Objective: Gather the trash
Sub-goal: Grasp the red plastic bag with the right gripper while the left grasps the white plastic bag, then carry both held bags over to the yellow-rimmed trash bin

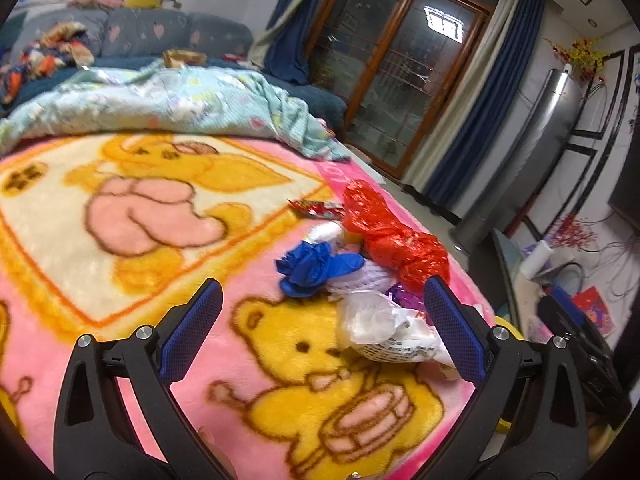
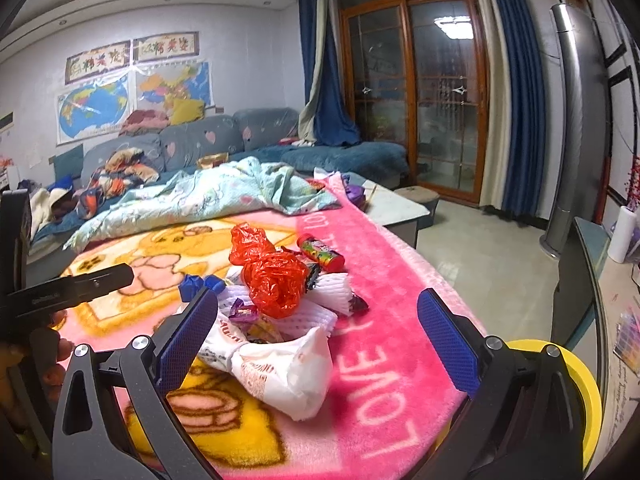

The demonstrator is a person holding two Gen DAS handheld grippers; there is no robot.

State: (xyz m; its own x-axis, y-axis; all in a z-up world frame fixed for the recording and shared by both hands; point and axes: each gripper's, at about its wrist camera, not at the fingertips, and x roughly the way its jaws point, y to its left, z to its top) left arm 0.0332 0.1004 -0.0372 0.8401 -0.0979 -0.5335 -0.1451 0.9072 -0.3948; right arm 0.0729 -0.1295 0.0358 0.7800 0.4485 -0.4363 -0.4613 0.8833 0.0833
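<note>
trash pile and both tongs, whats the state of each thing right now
left tongs: open, empty
right tongs: open, empty
red plastic bag: crumpled, on top of the pile
white plastic bag: crumpled, lying on the pink blanket
blue glove: bunched up
candy tube: lying on its side

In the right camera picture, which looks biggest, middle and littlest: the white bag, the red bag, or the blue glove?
1. white plastic bag, though it lies nearest the camera, which helps
2. red plastic bag
3. blue glove, partly hidden behind the right gripper's finger, so really bigger than it looks
</note>
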